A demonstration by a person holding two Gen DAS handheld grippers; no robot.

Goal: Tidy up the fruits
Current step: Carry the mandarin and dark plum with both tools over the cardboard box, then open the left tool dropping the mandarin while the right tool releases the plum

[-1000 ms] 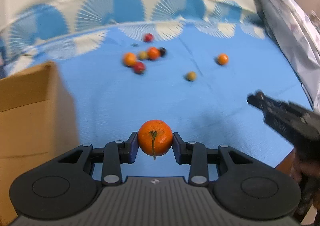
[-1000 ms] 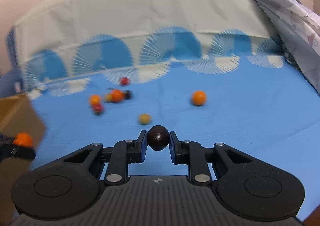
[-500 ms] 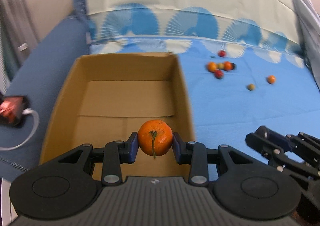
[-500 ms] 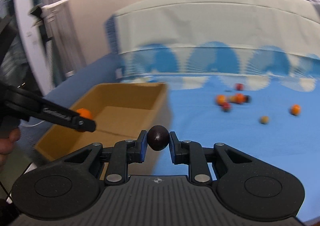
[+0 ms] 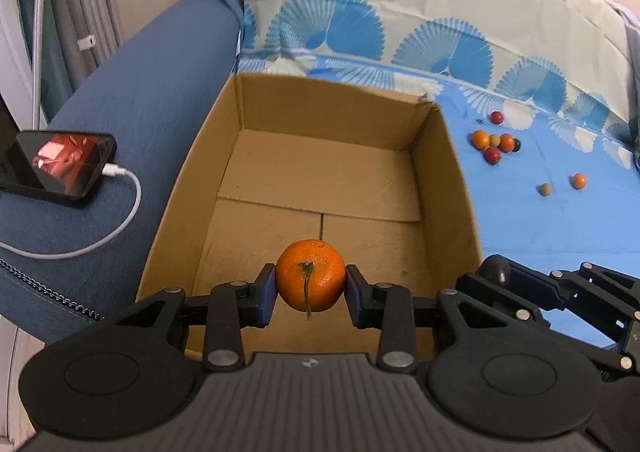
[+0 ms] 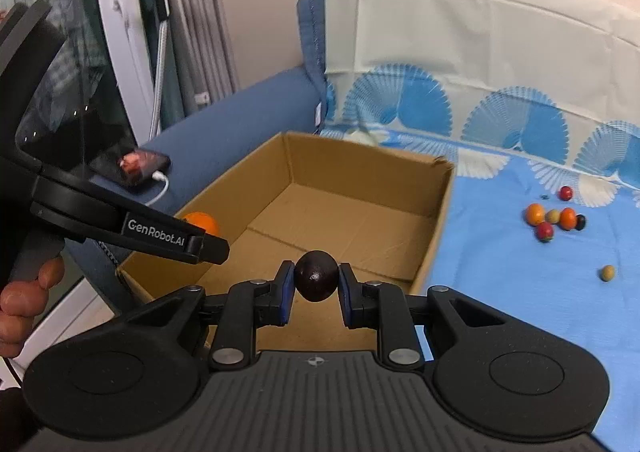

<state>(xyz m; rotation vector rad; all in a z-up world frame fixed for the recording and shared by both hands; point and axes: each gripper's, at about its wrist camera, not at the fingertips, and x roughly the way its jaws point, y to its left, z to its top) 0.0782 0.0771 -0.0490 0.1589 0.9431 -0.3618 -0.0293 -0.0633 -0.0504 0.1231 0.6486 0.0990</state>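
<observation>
I have the left tongs (image 5: 311, 282) clamped on an orange (image 5: 310, 280), its stem hanging toward me, and they hang over the near end of the open cardboard box (image 5: 448, 155), whose floor shows nothing but its flaps. My right tongs (image 6: 316, 281) are pinched tight on a small dark round fruit (image 6: 316, 280) and sit above the near right part of the same box (image 6: 434, 236). In the left view the right tongs (image 5: 494, 272) come in from the right, just over the box's right wall, with the dark fruit (image 5: 495, 269) showing at their tip. In the right view the left tongs (image 6: 200, 236) cross from the left over the box's near left corner, the orange (image 6: 202, 221) peeking out behind their black arm, and a hand (image 6: 24, 304) grips the handle at the left edge. The box rests on a blue cloth (image 5: 560, 219) spread over a sofa, against the blue armrest (image 5: 140, 99). On that armrest lies a phone (image 5: 56, 163) with a lit screen and a white cable (image 5: 120, 211) plugged in, close to the box's left wall. The remaining fruits lie well off to the right on the cloth: a cluster of orange, red, tan and dark ones (image 5: 494, 143), plus a tan one (image 5: 544, 189) and a small orange one (image 5: 579, 180) apart from it.
</observation>
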